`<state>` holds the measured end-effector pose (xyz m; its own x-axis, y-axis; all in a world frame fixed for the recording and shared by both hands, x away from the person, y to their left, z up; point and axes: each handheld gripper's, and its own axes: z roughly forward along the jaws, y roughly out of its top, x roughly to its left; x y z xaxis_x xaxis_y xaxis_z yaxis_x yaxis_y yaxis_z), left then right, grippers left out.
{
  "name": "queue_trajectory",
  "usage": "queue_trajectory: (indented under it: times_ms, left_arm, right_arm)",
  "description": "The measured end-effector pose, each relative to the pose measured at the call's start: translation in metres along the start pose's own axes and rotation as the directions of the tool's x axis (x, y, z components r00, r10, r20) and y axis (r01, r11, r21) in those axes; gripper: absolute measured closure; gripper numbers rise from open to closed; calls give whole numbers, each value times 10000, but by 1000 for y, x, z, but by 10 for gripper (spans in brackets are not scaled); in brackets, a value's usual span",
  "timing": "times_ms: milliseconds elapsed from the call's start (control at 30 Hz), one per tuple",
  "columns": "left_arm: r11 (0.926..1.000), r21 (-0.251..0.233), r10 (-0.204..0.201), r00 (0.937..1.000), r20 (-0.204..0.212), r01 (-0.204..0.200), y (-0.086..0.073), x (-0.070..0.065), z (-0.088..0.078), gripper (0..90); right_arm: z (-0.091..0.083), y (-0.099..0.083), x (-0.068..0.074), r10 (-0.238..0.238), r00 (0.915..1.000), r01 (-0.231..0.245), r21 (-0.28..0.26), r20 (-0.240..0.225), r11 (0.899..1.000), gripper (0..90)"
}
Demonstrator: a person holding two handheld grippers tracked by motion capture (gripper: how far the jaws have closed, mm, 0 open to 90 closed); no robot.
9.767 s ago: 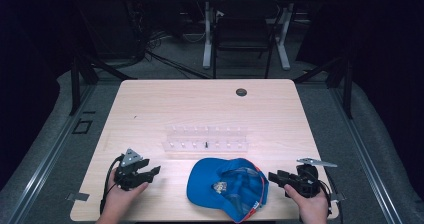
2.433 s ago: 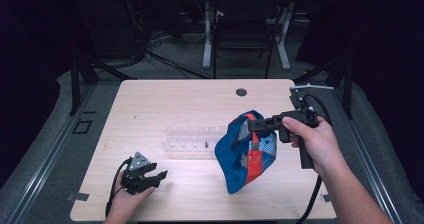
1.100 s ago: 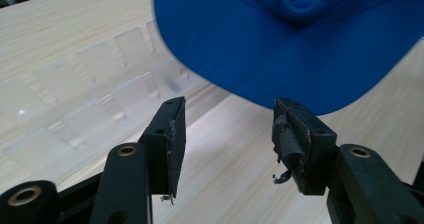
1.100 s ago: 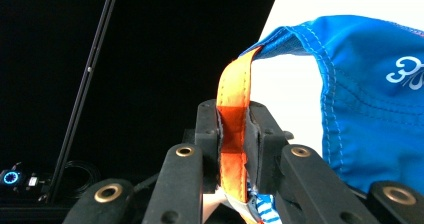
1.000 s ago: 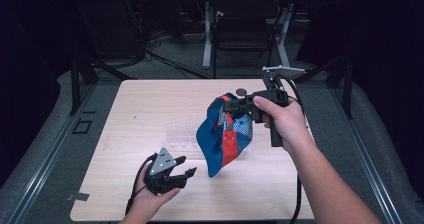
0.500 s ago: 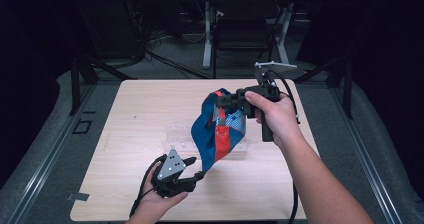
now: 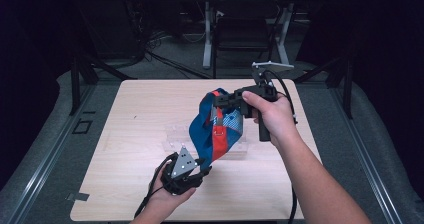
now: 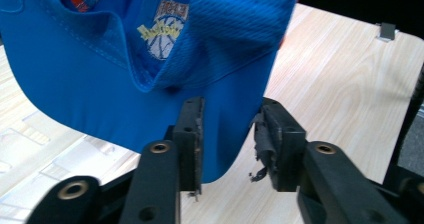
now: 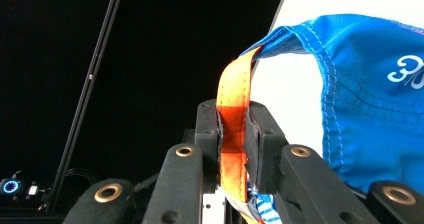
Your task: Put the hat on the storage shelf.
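The right claw clamps an orange strap upright between its two black jaws; the strap runs up to the blue cap's stitched edge.

The blue cap bears a small basketball emblem whose lettering is too blurred to read.

A light wooden table carries a clear plastic tray near its middle, its compartments hard to make out. A small dark round object, perhaps a cap, lies near the far edge. Beyond stands a white-legged desk over trailing floor cables.
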<state>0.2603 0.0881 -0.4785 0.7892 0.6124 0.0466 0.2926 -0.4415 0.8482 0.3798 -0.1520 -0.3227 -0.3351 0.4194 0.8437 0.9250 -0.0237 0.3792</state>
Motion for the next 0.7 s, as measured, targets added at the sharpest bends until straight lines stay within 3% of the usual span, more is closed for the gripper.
queue_trajectory:
  times_ms: [233, 433, 700]
  left_arm:
    - [10000, -19, -42, 9999, -157, 41, 1, 5, -3, 754]
    - [9995, 131, 281, 9970, -718, -273, 3, 10, -6, 822]
    - [9998, 149, 161, 9965, -821, -149, 2, 23, -8, 880]
  right_arm:
    - [-2, 0, 0, 3, 10000, -4, -107, -15, 9999, 781]
    - [-1, 1, 3, -4, 10000, 4, -125, -17, 9999, 781]
    - [3, 2, 6, -93, 10000, 93, -131, -8, 9999, 781]
